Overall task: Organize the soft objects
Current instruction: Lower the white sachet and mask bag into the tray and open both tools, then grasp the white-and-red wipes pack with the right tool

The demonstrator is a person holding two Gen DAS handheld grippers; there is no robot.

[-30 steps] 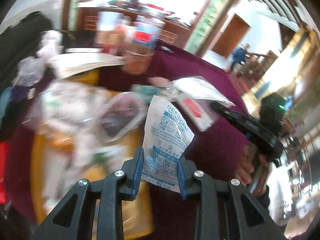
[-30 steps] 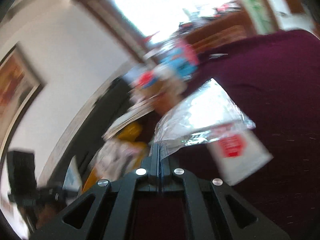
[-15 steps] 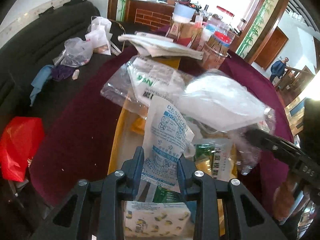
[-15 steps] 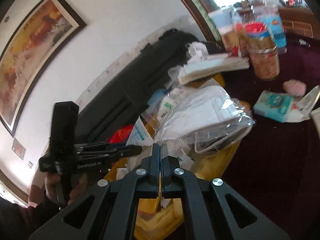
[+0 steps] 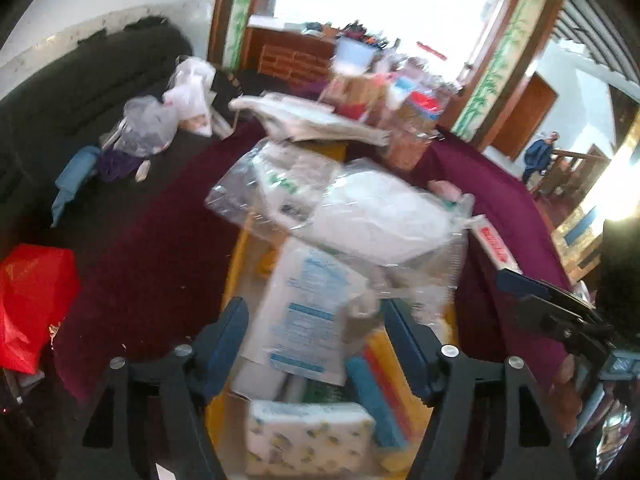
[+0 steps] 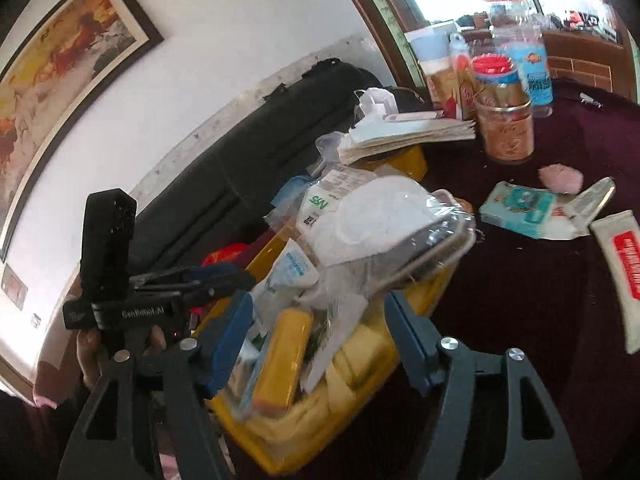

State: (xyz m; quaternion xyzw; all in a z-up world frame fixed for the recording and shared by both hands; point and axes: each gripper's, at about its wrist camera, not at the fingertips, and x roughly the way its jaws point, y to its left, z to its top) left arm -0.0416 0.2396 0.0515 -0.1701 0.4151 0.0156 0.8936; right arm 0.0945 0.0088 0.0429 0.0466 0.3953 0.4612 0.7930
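Just now, in the left wrist view, the left gripper (image 5: 316, 344) has been opening its jaws, and they stand wide apart with the white-and-blue desiccant packet (image 5: 308, 312) lying loose between them, neither pad pressing on it; the packet rests on the heap in the yellow bin (image 5: 234, 264), under the clear bag holding a white mask (image 5: 372, 216). A patterned tissue pack (image 5: 308, 440) sits nearest the camera, and the right gripper's dark fingers (image 5: 532, 292) show at the right edge over the maroon tablecloth (image 5: 152, 264). In the right wrist view, the right gripper (image 6: 316, 340) has likewise been opening, and its jaws are spread with nothing clamped; the mask bag lies on top of the pile just ahead, apparently released and settling. The left gripper (image 6: 216, 280) reaches in from the left, held by a hand (image 6: 92, 352). Well apart on the cloth lie a teal tissue packet (image 6: 520, 208), a pink puff (image 6: 560, 178) and a white sachet with red print (image 6: 628, 276). To finish this drop cleanly, I judge both grippers should lift straight back with jaws kept wide, so the crinkly bag does not snag and slide off the overfull bin; the loose items on the cloth look like the ones left to gather.
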